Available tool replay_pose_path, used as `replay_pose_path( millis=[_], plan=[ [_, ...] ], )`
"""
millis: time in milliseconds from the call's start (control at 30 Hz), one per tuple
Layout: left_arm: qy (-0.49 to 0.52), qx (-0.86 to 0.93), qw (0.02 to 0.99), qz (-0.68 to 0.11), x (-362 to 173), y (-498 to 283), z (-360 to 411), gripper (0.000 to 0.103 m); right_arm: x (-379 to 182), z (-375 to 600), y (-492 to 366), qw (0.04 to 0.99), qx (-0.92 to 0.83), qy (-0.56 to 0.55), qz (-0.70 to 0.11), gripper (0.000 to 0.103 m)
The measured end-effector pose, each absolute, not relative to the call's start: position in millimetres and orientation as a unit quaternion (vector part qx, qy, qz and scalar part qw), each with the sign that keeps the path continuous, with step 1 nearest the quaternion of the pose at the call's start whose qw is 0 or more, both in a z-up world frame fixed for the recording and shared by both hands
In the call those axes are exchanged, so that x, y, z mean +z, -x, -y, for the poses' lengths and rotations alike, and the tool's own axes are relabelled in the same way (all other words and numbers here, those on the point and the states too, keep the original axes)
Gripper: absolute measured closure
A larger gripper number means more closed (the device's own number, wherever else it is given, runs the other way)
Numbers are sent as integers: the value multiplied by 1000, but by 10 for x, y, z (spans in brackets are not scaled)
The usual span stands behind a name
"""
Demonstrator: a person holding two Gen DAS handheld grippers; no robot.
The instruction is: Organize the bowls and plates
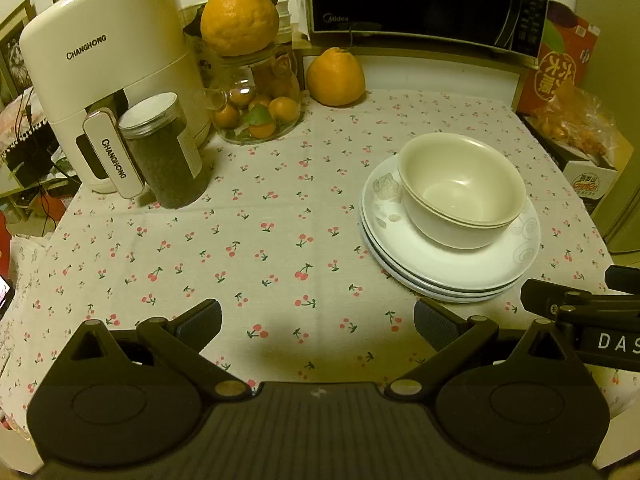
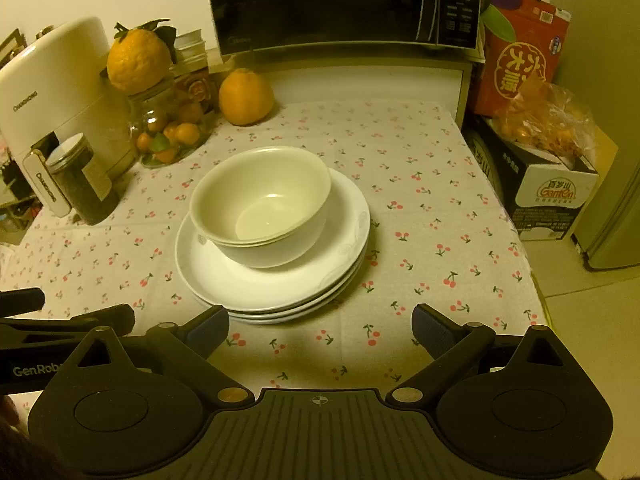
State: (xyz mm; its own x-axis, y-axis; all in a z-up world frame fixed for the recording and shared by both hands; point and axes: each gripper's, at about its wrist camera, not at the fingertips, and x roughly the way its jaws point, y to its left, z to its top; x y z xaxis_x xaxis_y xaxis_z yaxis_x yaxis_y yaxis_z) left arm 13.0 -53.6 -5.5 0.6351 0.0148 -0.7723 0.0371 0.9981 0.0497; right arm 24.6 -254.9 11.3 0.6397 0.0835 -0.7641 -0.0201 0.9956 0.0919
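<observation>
We see the table (image 2: 460, 168) under its cherry-print cloth, with the microwave (image 2: 340, 0) at the back. Near the middle sits the stack of plates (image 2: 224, 276), and nested bowls (image 2: 260, 208) rest on top, toward its far side. Our left gripper (image 1: 318, 320) and right gripper (image 2: 320, 326) both hang spread wide and empty just short of the stack. We judge the stacking done or nearly so; any next move would call for closing on the plate rim.

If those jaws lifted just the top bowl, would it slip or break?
Probably slippery: the top bowl looks glazed and glossy. Likely fragile if dropped, as it appears ceramic. It sits nested in a second bowl on the stacked plates, so that one might lift too.
</observation>
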Motion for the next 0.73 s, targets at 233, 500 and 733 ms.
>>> replay_pose_path(
  millis=[233,500,733],
  plan=[
    [-28,-6,904,-426,-42,-130,518,0,109,2539,-257,904,27,-36,-425,4],
    [-27,-7,903,-428,-45,-134,503,0,111,2540,-253,904,28,-35,-426,4],
    [-25,-9,903,-429,-70,-149,501,0,107,2534,-248,903,28,-33,-427,4]
  ],
)
